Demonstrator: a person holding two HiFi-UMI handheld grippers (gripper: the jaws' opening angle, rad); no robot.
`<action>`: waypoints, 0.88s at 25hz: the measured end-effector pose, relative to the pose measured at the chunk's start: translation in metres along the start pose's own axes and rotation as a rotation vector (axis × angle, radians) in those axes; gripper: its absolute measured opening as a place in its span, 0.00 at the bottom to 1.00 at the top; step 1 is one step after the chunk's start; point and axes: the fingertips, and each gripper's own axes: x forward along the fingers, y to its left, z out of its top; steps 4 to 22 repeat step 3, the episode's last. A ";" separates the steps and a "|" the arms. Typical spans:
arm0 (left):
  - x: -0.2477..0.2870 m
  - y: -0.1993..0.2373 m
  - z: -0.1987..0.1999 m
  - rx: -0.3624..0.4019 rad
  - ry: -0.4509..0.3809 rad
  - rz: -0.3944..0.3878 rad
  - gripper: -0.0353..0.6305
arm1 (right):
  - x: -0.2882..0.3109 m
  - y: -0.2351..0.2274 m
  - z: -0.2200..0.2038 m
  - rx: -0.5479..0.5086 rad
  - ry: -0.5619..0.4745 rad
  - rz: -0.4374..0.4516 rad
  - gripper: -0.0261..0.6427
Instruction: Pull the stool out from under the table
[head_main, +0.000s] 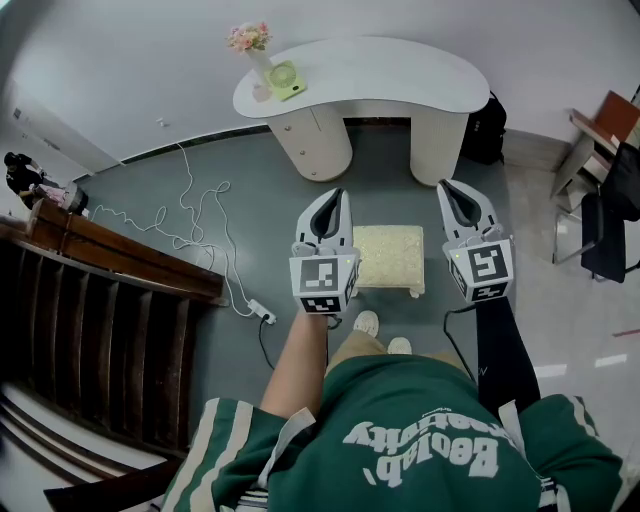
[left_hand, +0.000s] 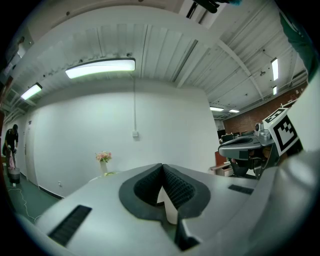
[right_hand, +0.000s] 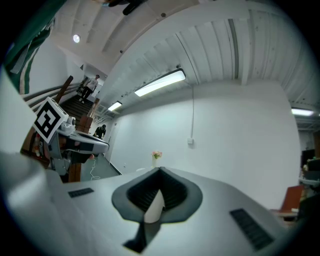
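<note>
Where left hand-held gripper (head_main: 337, 193) overlaps stool (head_main: 391, 258) — edge hidden.

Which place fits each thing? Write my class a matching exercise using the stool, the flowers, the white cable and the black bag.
Things:
1 stool
2 flowers
3 white cable
4 black bag

Places:
A on the left end of the table
B by the table's right leg
C on the floor, out in front of the table
D snaking over the floor left of the table

Pairs: 1-C, 2-A, 3-D, 4-B
</note>
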 end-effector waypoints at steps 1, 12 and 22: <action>0.000 0.001 0.001 0.001 -0.001 0.000 0.06 | 0.001 0.000 0.000 0.000 0.000 -0.001 0.04; 0.001 0.002 0.002 0.001 -0.002 0.002 0.06 | 0.002 0.000 0.001 0.001 -0.001 -0.003 0.04; 0.001 0.002 0.002 0.001 -0.002 0.002 0.06 | 0.002 0.000 0.001 0.001 -0.001 -0.003 0.04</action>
